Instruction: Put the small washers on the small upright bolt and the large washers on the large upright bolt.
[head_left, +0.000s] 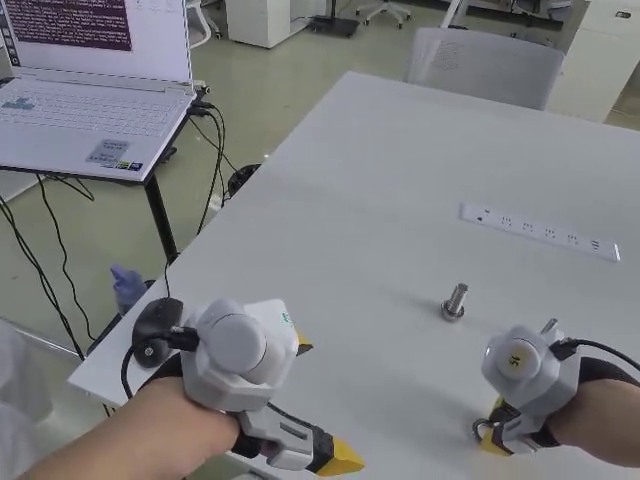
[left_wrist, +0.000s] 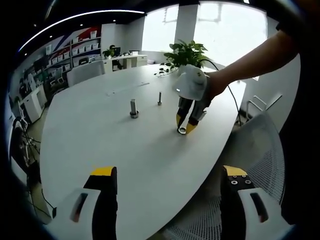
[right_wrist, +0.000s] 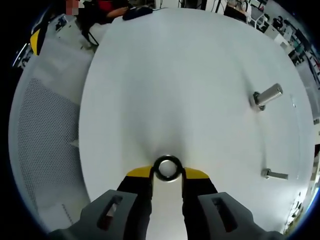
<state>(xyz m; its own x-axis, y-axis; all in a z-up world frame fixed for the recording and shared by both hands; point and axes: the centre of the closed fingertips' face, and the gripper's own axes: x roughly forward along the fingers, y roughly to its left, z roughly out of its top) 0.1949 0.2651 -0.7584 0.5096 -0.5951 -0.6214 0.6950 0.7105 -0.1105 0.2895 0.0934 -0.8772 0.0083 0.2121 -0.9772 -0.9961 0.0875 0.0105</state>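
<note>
The large upright bolt (head_left: 455, 302) (left_wrist: 133, 108) (right_wrist: 267, 95) stands mid-table. The thinner small bolt (head_left: 548, 326) (left_wrist: 159, 98) (right_wrist: 275, 174) stands beyond it, partly hidden behind my right gripper in the head view. My right gripper (head_left: 487, 432) (left_wrist: 186, 128) (right_wrist: 167, 172) points down at the near table edge, shut on a metal ring washer (right_wrist: 167, 168) (left_wrist: 182, 130) held between its yellow tips just above the tabletop. My left gripper (head_left: 322, 403) (left_wrist: 167, 175) hovers at the near left edge with its jaws wide apart and nothing between them.
A white power strip (head_left: 540, 232) lies on the white table (head_left: 380, 180) past the bolts. A laptop (head_left: 90, 100) sits on a side stand to the left. A grey chair (head_left: 485, 65) stands at the far edge, and a mesh chair (left_wrist: 260, 145) is by the near edge.
</note>
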